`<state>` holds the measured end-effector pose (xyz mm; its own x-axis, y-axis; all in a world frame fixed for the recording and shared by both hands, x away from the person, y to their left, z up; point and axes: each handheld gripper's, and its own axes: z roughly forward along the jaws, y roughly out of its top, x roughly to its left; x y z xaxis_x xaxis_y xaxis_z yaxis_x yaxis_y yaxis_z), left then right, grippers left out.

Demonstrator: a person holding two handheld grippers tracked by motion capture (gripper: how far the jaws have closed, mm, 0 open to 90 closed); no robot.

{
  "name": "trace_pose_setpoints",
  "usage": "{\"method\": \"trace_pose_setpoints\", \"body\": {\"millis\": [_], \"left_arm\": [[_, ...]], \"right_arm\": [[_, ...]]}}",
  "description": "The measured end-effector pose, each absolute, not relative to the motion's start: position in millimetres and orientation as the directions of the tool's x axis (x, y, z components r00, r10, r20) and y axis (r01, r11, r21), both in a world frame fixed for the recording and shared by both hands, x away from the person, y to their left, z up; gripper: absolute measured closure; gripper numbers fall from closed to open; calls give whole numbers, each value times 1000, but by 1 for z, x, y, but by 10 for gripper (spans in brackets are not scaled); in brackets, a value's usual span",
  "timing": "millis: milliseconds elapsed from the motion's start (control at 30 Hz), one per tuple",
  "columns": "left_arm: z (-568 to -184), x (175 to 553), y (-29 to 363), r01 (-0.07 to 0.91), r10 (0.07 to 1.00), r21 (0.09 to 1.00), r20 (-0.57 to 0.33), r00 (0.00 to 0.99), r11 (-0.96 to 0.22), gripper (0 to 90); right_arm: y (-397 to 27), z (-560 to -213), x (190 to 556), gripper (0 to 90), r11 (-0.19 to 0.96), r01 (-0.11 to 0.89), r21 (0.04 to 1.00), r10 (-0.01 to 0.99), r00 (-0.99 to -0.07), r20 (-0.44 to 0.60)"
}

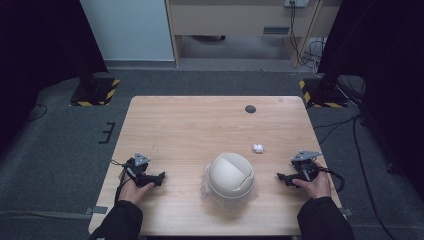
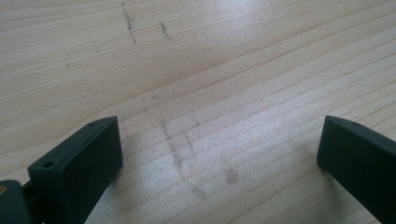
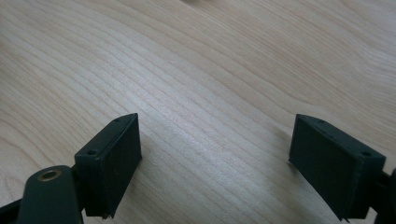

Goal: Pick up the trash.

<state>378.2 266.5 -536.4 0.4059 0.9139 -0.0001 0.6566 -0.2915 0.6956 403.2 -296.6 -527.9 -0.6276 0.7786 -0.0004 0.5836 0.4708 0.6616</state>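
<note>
Both grippers rest wide and empty on the table — left gripper, right gripper. Approach the paper ball low with the right, then carry it to the bin — its lid swings.

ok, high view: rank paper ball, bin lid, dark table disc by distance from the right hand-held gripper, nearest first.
From the right hand-held gripper:
1. Crumpled paper ball, just up-left of it.
2. Domed white bin lid, toward the table's middle; close to the ball's distance.
3. Dark disc, near the far edge.

No readable text, label or number anywhere.
</note>
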Motion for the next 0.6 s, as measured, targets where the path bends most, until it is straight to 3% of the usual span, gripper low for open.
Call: {"method": "trace_pose_setpoints", "body": {"millis": [600], "left_arm": [[-536, 378, 264, 657, 915, 696, -1, 404, -290, 0]], "right_arm": [[-300, -499, 403, 166, 407, 486, 774, 757, -653, 12]]}}
